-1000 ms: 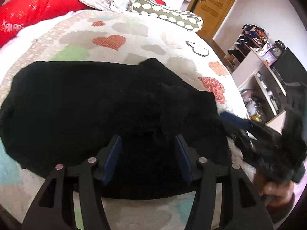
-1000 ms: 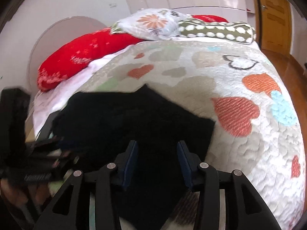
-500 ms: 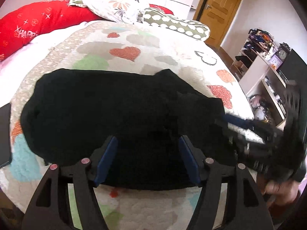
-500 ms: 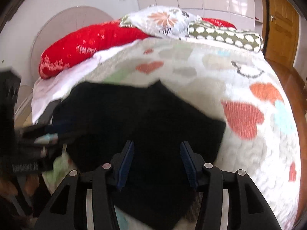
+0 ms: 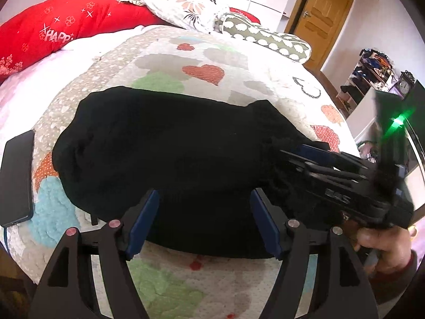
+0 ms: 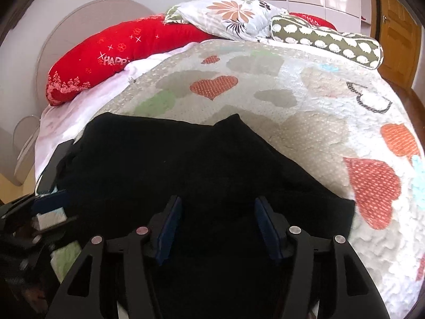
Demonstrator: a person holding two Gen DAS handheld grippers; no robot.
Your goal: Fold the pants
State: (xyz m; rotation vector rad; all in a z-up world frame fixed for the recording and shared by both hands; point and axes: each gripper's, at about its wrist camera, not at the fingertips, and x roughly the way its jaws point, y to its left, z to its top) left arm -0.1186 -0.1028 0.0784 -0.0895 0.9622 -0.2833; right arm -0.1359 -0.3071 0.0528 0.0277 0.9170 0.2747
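The black pants (image 5: pixel 170 143) lie folded in a thick band across the heart-patterned quilt (image 5: pixel 202 61). They also show in the right wrist view (image 6: pixel 202 164). My left gripper (image 5: pixel 204 220) is open and empty, above the near edge of the pants. My right gripper (image 6: pixel 219 226) is open and empty, over the right end of the pants. In the left wrist view the right gripper (image 5: pixel 313 156) reaches in from the right over the fabric. I cannot tell whether either gripper touches the pants.
A black phone (image 5: pixel 16 180) lies at the left bed edge. A red pillow (image 6: pixel 119 50), a floral pillow (image 6: pixel 228 16) and a dotted bolster (image 6: pixel 326 42) line the head of the bed. A wooden door (image 5: pixel 318 16) and cluttered shelves (image 5: pixel 372 71) stand to the right.
Both grippers have pulled back and up from the pants, so more of the bed shows. The pants lie as before.
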